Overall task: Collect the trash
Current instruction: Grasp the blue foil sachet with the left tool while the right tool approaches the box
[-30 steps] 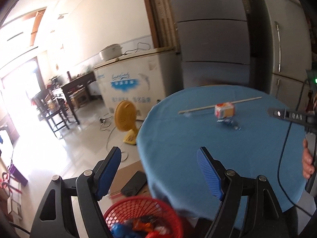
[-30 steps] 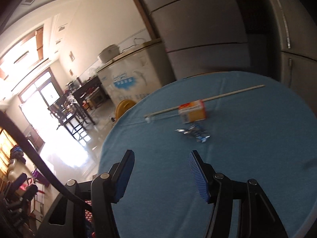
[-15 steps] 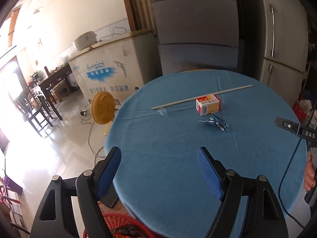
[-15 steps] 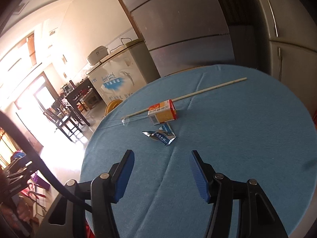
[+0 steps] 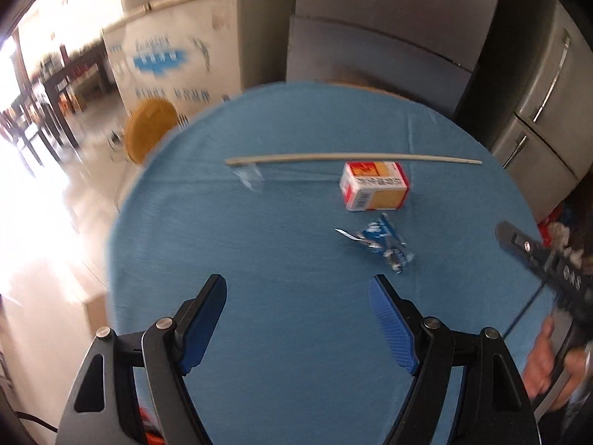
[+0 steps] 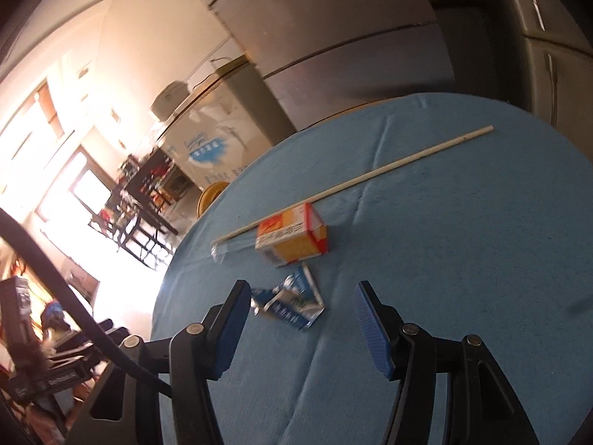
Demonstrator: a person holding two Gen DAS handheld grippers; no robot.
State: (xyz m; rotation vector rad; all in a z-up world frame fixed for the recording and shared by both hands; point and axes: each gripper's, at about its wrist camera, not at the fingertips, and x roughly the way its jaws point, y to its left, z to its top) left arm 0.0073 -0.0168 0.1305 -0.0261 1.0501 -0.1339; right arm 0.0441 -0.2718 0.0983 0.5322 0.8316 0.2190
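Both of your grippers are empty and their jaws stand apart: the left gripper (image 5: 297,298) hovers over bare blue cloth on the near part of the round surface (image 5: 229,244), and the right gripper (image 6: 298,306) is lower and closer in, with the crumpled blue wrapper (image 6: 292,302) lying just beyond its fingertips, between the lines of the two pads but not touched by them. Nothing on the surface looks collected yet. Four pieces are left: that wrapper, the small red-and-yellow carton (image 6: 292,237) lying on its side just behind it, the long pale stick (image 6: 355,181) running across the far side, touching or nearly touching the carton's far edge, and a scrap of clear film (image 5: 249,178) at the stick's left end. A sliver of red shows at the bottom edge of the left view, too little to name. Judging by the line-up, the wrapper is your next pick with the right gripper; the carton suits either one.
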